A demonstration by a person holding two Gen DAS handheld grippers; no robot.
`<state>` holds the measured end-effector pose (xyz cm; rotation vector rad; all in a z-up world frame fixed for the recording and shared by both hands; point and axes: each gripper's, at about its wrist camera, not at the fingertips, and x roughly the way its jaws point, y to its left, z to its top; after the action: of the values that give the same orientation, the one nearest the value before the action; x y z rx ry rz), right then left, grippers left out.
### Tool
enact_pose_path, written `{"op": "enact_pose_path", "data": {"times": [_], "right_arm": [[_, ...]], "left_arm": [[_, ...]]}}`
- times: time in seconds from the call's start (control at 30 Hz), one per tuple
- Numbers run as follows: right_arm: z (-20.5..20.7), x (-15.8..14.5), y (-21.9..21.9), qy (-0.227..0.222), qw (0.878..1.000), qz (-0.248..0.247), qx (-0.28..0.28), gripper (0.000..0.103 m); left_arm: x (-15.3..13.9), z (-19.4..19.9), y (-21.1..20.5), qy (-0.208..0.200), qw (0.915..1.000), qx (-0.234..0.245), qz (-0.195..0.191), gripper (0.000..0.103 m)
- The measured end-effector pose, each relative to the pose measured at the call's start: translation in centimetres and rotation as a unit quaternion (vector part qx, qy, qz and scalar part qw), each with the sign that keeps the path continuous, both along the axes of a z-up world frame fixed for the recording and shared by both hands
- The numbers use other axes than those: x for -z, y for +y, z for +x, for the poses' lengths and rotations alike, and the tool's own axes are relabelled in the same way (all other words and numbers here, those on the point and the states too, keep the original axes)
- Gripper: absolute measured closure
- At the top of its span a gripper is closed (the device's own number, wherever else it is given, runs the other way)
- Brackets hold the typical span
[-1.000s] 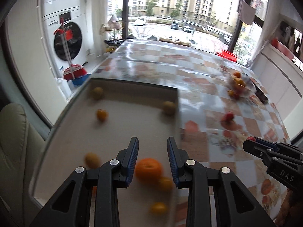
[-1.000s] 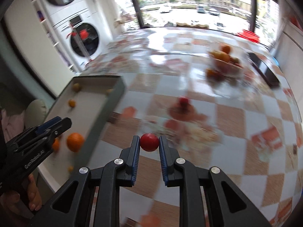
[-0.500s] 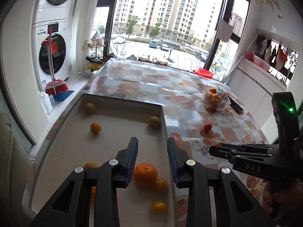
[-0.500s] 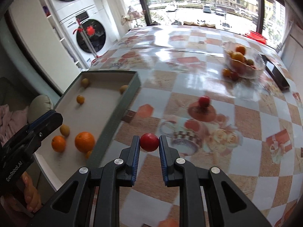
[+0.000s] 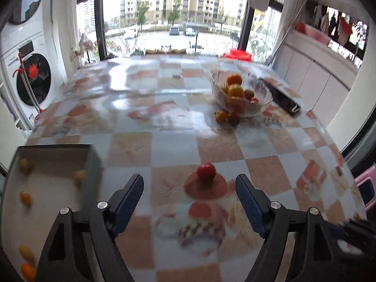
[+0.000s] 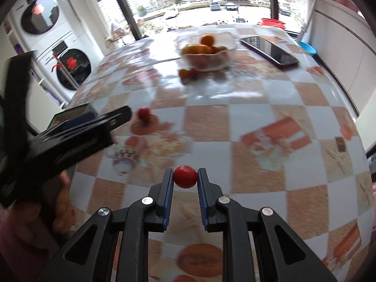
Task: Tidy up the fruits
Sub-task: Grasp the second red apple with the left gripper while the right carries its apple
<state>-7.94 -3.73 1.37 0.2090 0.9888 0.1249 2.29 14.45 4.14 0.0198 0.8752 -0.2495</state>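
My right gripper (image 6: 185,180) is shut on a small red tomato (image 6: 185,176), held above the checkered table. My left gripper (image 5: 189,183) hangs over the table with its jaws opening and nothing between them; a second red tomato (image 5: 206,170) lies on the cloth just beyond its tips. The same tomato (image 6: 143,112) shows in the right wrist view past the left gripper (image 6: 94,129). A grey tray (image 5: 90,162) at the left holds several small orange and yellow fruits (image 5: 25,197). A glass bowl (image 5: 260,104) of oranges stands further back.
Two small fruits (image 5: 226,115) lie on the table in front of the bowl. A dark phone (image 6: 270,49) lies to the bowl's right. A hand (image 6: 61,202) holds the left tool. Washing machines (image 5: 33,77) stand left, white cabinets (image 5: 324,80) right.
My left gripper swung right from over the tray to over the table, and its jaws spread wide. The right gripper moved further over the table, still clamped on its tomato.
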Motion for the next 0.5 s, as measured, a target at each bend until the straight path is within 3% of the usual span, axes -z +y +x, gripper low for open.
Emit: {"op": "enact_pose_path", "data": {"times": [0.07, 0.13, 0.2, 0.23, 0.27, 0.3, 0.5], "right_arm": [[0.0, 0.3, -1.0, 0.003, 1.0, 0.006, 0.008, 0.081], [0.2, 0.6, -1.6, 0.006, 1.0, 0.009, 0.012, 0.081], [0.4, 0.8, -2.0, 0.006, 1.0, 0.012, 0.016, 0.081], [0.4, 0.9, -2.2, 0.006, 1.0, 0.013, 0.017, 0.081], [0.5, 0.9, -2.2, 0.006, 1.0, 0.013, 0.017, 0.081], [0.6, 0.8, -2.2, 0.005, 1.0, 0.013, 0.017, 0.081], [1.1, 0.0, -0.2, 0.0, 1.0, 0.007, -0.004, 0.081]], "left_arm": [[0.9, 1.0, -1.0, 0.014, 0.9999, -0.002, 0.009, 0.022], [1.8, 1.6, -1.6, 0.024, 0.9996, -0.004, 0.015, 0.03], [2.7, 2.1, -2.0, 0.045, 0.9987, -0.003, 0.024, 0.055], [3.0, 2.2, -2.1, 0.043, 0.9986, -0.006, 0.03, 0.057], [3.0, 2.0, -2.0, 0.039, 0.9988, -0.003, 0.029, 0.072], [3.0, 2.0, -2.0, 0.041, 0.9988, 0.0, 0.029, 0.08], [0.8, 0.3, 1.3, 0.036, 0.999, -0.012, -0.024, 0.08]]}}
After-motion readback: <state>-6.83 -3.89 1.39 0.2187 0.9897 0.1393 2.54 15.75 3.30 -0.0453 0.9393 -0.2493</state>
